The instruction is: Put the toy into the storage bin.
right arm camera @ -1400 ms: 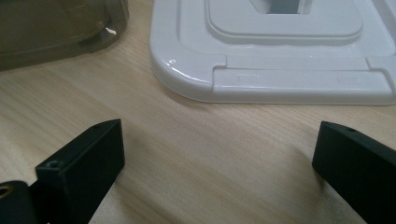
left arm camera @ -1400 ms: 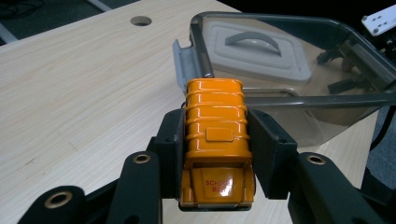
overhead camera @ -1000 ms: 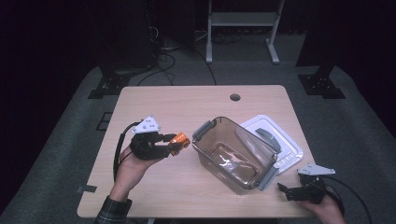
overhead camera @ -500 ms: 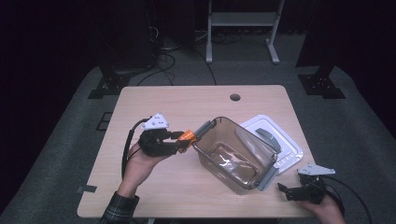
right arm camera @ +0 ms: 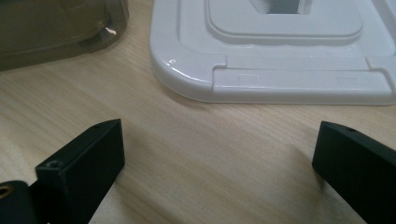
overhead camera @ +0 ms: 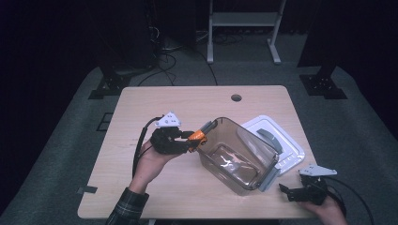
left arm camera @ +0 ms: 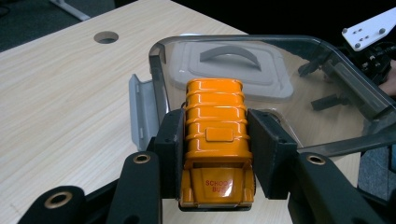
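Note:
An orange toy school bus sits clamped between the black jaws of my left gripper, nose pointing over the near rim of a clear smoky plastic bin. From above, the left gripper holds the bus right at the bin's left rim. My right gripper rests open near the table's front right corner, its jaws spread wide over bare wood with nothing between them.
The bin's white lid with a grey handle lies flat behind and right of the bin, close ahead of the right gripper. A cable hole marks the table's far edge. Bare wood lies left of the bin.
My left hand has carried the bus rightward to the bin's rim. The right gripper has stayed where it was.

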A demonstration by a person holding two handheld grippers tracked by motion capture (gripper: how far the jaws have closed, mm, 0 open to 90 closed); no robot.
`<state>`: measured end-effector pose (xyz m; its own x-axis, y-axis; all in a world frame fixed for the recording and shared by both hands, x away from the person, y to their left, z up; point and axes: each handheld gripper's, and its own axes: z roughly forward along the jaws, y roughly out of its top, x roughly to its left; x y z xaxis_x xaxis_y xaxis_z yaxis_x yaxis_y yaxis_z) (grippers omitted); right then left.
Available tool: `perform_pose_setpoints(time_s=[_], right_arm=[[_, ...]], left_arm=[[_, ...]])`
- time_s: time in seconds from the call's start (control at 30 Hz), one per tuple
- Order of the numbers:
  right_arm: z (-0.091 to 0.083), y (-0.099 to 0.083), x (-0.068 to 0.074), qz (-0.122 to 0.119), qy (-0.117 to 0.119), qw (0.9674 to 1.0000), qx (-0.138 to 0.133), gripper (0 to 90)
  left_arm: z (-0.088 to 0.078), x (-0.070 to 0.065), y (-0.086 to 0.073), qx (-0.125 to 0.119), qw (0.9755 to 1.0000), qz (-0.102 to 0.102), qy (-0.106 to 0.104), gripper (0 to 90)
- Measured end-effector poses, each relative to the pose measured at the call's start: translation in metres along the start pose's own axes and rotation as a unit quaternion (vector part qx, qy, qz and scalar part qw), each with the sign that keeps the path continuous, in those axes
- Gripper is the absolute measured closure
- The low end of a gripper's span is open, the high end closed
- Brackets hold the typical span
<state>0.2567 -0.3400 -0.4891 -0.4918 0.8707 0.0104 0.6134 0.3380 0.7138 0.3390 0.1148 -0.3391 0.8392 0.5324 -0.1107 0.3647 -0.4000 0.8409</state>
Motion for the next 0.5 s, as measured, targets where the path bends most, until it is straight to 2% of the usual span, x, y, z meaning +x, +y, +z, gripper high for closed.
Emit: perform_pose_setpoints(time_s=[0.5], right_arm=[[0.000, 0.000, 0.000, 0.000, 0.000, 1.0000, -0.001, 1.3]], left_arm=[[0.023, -0.004, 0.009, 0.008, 0.9998, 0.011, -0.013, 58.6]])
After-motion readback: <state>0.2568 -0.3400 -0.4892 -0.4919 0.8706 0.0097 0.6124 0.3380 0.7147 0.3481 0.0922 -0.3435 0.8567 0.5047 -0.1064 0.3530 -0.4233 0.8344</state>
